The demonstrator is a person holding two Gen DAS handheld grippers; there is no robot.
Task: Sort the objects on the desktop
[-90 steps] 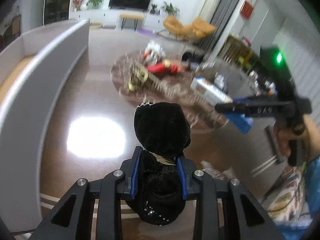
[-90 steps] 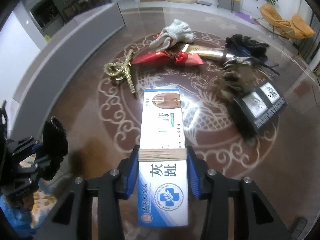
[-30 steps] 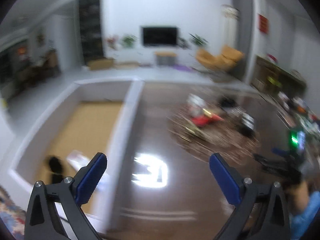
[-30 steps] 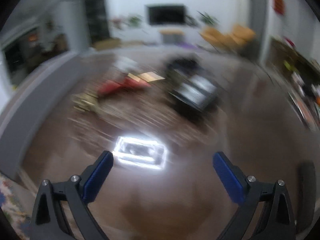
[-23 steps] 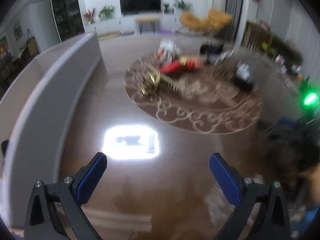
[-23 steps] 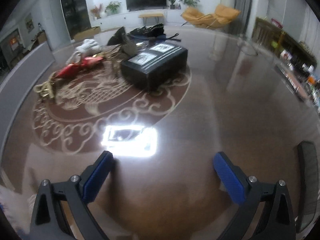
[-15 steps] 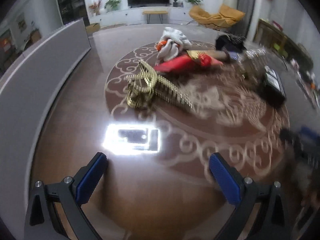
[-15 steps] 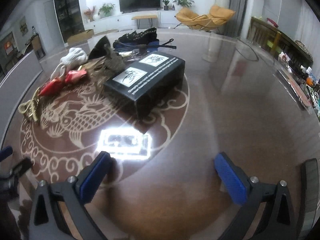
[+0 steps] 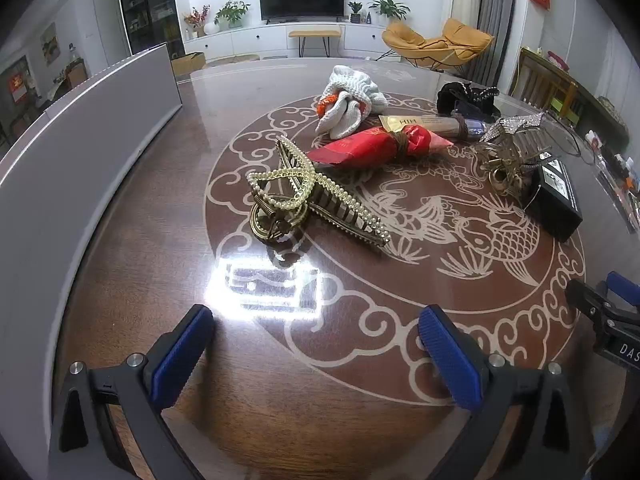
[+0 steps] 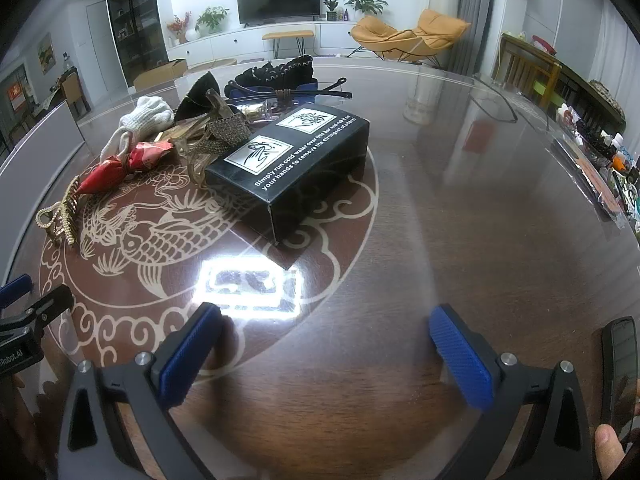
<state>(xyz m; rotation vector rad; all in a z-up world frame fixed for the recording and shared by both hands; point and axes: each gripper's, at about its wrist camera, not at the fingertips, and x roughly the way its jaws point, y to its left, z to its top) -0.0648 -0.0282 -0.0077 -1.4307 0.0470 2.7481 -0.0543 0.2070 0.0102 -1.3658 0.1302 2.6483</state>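
My left gripper [image 9: 316, 344] is open and empty, low over the brown table, with a gold pearl hair claw [image 9: 304, 200] just ahead of it. Behind the claw lie a red packet [image 9: 376, 146], a white knit glove [image 9: 352, 100] and a tan tube [image 9: 424, 124]. My right gripper [image 10: 324, 348] is also open and empty, facing a black box [image 10: 292, 160] a short way ahead. The same red packet [image 10: 120, 168], glove [image 10: 144, 120] and hair claw [image 10: 60, 212] lie left of the box. Each gripper shows at the edge of the other's view.
A grey bin wall [image 9: 80, 140] runs along the table's left side. A rhinestone clip [image 9: 508, 152] and black lace cloth [image 10: 276, 72] lie behind the box. A dark phone [image 10: 618, 368] and a thumb [image 10: 608, 444] sit at the right wrist view's right edge.
Three seconds ago my left gripper held a black pouch and my right a white and blue box. Both are now open and empty, and both have swung back toward the pile on the table.
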